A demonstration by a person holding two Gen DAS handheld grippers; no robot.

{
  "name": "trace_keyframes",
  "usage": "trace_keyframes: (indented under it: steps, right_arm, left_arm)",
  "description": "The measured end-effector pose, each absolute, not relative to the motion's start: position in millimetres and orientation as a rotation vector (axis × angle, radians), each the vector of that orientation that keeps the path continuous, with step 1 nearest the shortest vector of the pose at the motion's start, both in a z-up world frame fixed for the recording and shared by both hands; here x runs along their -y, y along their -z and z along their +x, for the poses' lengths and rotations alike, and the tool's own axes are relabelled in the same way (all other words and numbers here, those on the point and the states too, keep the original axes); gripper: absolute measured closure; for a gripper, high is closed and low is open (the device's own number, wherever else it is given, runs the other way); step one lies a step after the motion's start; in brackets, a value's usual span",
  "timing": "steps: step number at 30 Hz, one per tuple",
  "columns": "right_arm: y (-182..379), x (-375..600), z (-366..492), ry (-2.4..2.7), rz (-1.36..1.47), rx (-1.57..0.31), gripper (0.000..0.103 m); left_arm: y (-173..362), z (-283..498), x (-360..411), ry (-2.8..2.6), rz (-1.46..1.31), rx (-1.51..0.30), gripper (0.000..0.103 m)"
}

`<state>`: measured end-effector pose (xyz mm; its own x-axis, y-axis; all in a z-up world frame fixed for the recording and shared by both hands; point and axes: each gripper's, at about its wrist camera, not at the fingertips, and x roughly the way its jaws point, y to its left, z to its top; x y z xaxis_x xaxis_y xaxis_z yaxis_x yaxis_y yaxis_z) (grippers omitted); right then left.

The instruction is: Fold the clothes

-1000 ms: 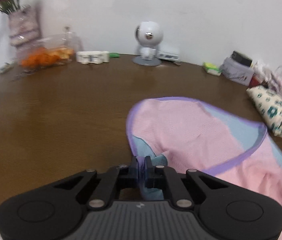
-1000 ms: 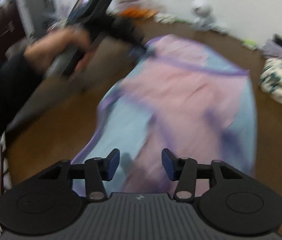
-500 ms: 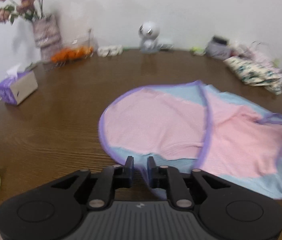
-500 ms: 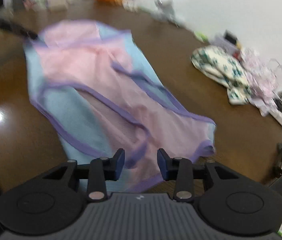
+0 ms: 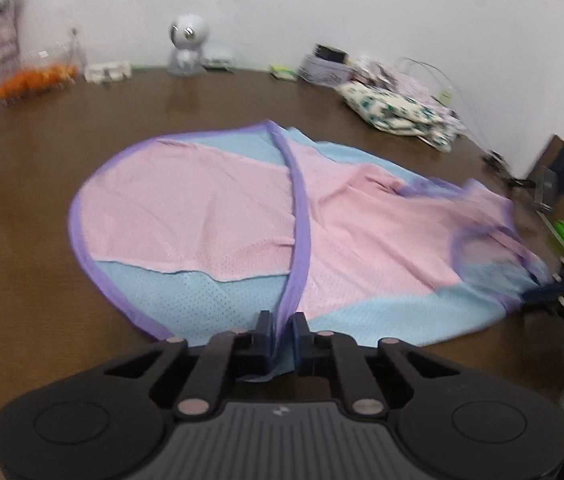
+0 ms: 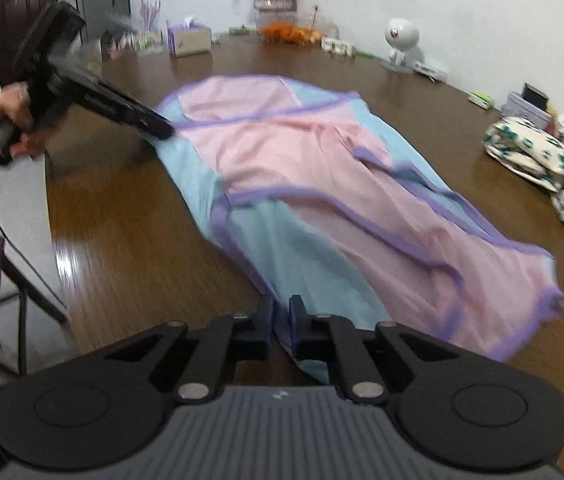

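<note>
Left wrist view: your left gripper [image 5: 281,334] has its fingers nearly closed on the near purple-trimmed edge of the pink and light-blue mesh garment [image 5: 242,216], which lies spread on the dark brown wooden table [image 5: 42,280]. At the far rim, a clear container [image 5: 38,72] holds orange fruit; contents are blurred beyond that. A white round-headed camera on a stand [image 5: 188,50] stands by the wall, and a folded cream cloth with green print [image 5: 398,114] lies to the right.

Right wrist view: your right gripper [image 6: 281,326] is drawn in to a narrow gap, pinching the garment's light-blue corner. Your left hand [image 6: 6,120] holds the other gripper at the opposite edge. A purple tissue box [image 6: 189,38] shows a tissue at its top.
</note>
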<state>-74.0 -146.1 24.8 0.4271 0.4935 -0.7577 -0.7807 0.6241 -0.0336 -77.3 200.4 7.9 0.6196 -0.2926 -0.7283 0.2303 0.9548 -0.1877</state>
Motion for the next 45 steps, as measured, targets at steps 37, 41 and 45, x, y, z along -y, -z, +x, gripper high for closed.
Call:
trace_keyframes:
  steps: [37,41,45]
  right_arm:
    - [-51.6,-27.5,93.0,-0.766,-0.207,-0.797,0.061]
    - [-35.2,-57.1,115.5,-0.725,-0.235,-0.844,0.084]
    - [-32.6,-56.7,120.8,-0.716,-0.208,-0.827,0.102]
  left_arm:
    - [-3.6,-96.0,-152.2,0.259,-0.048,-0.817,0.099]
    - [-2.3,-105.5,-145.8,0.255,-0.064,-0.803,0.100]
    - [-5.3,-111.2,-147.5,0.257,-0.072,-0.799,0.101]
